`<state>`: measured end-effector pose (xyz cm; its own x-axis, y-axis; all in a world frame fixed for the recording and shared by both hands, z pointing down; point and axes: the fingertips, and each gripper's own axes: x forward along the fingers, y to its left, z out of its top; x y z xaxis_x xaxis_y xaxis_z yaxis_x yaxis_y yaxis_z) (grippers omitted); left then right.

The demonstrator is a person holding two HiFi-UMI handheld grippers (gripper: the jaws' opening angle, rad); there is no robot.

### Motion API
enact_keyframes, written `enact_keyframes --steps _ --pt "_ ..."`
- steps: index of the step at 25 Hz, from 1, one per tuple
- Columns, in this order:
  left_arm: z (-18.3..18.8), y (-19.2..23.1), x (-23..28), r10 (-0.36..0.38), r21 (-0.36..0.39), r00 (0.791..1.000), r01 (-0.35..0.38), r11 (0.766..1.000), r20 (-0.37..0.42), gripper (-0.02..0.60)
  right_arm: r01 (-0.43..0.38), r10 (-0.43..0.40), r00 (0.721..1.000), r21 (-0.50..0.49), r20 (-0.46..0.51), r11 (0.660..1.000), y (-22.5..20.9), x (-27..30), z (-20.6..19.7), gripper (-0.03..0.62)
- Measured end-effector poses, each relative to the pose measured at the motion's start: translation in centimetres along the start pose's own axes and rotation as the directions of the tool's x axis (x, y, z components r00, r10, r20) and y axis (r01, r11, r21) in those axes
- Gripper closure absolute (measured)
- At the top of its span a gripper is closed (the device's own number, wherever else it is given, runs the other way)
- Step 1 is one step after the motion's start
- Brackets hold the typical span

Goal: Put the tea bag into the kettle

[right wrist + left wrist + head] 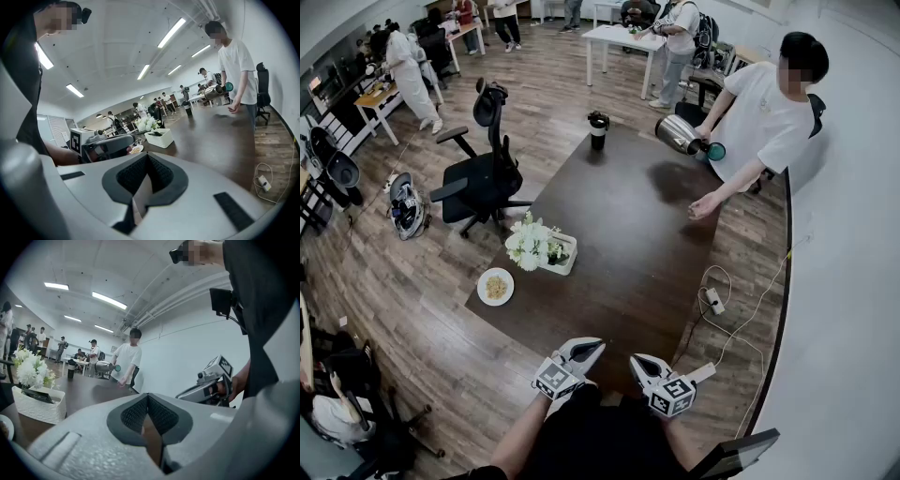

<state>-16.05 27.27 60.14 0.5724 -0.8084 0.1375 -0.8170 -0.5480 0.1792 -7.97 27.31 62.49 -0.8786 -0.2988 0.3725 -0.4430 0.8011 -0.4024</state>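
Patience is the first need, I judge. At the left of the dark brown wooden table (pixel 619 225) sit a small white plate of yellowish food (pixel 495 286) and a white rectangular box of white flowers (pixel 569 266). A dark flat packet (pixel 155 133) lies in that box. It may be the tea bag, though I cannot be sure.

My left gripper (pixel 148 399) is clenched on nothing, near my body at the table's near edge. My right gripper (pixel 148 157) is clenched too. A pale sliver shows in its slit, and I cannot tell whether that is a thing or the jaw's own face.

The shiny steel kettle with the teal knob (pixel 677 134) hangs tilted in another person's hand above the far right corner. I should wait for it to stand upright, then spread one gripper's jaws before reaching for the box.
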Motion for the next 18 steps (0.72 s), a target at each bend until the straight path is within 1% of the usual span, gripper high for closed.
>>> enact_keyframes --steps 2,5,8,11,18 --pt "0.0 1.9 -0.1 0.021 0.004 1.000 -0.021 1.000 -0.015 0.577 -0.014 0.014 1.000 -0.015 0.006 1.000 -0.2 1.7 1.0 0.589" --pt "-0.1 3.5 -0.2 0.046 0.009 0.999 -0.046 0.999 -0.007 0.577 -0.019 0.020 1.000 -0.033 0.013 0.999 -0.5 3.0 1.8 0.589" --pt "-1.2 3.9 -0.5 0.059 0.002 0.998 -0.059 0.998 -0.025 0.577 0.011 -0.010 0.999 -0.037 0.033 0.999 -0.7 2.7 1.9 0.588" --pt "-2.4 4.6 -0.2 0.067 0.004 0.996 -0.067 0.998 -0.059 0.577 0.021 -0.020 0.998 -0.009 0.065 1.000 -1.4 2.1 2.5 0.587" --pt "-3.8 5.1 1.2 0.056 0.005 0.993 -0.056 0.998 -0.103 0.577 0.055 -0.055 0.997 0.005 0.058 0.999 -2.9 0.6 2.1 0.587"
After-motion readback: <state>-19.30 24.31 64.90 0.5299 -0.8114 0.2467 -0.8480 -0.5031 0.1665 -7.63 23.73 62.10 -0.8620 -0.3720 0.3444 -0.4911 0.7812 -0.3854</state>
